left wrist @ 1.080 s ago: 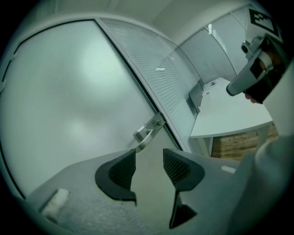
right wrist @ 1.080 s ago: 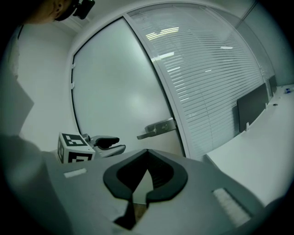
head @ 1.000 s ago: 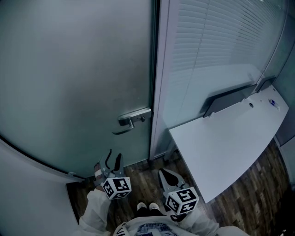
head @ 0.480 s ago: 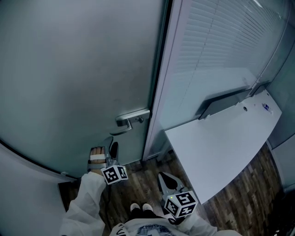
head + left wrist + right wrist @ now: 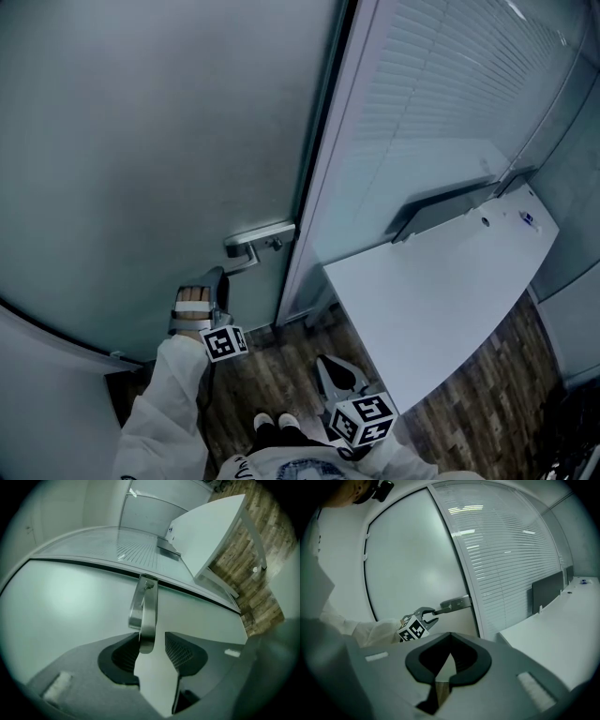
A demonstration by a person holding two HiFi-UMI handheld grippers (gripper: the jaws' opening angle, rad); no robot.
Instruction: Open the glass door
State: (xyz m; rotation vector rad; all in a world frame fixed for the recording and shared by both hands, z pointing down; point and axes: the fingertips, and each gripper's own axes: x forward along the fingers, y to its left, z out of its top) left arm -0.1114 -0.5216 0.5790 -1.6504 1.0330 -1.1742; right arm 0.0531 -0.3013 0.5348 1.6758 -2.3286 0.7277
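The frosted glass door (image 5: pixel 141 141) fills the left of the head view and stands closed against its frame (image 5: pixel 314 202). Its metal handle (image 5: pixel 255 246) is mounted at the door edge next to the frame. To the right of the frame is a glass wall with blinds (image 5: pixel 441 94). A white table (image 5: pixel 441 291) is set against this wall, with a dark panel (image 5: pixel 441 202) along its rear edge. The floor (image 5: pixel 272 375) is dark wood plank. The open standing room is the strip of floor between a pale curved wall (image 5: pixel 47 375) on the left and the near corner of the table on the right. The left hand-held gripper (image 5: pixel 217 279) is raised just below the handle. Its own view shows the jaws wide apart, with the free end of the lever (image 5: pixel 146 634) between them, nearer one pad, and not clamped. The right hand-held gripper (image 5: pixel 450 637) is held low over the floor beside the table. Its jaws are closed to a point with nothing between them. Only the right gripper view shows the door at full height, with the left hand-held gripper at the lever tip.
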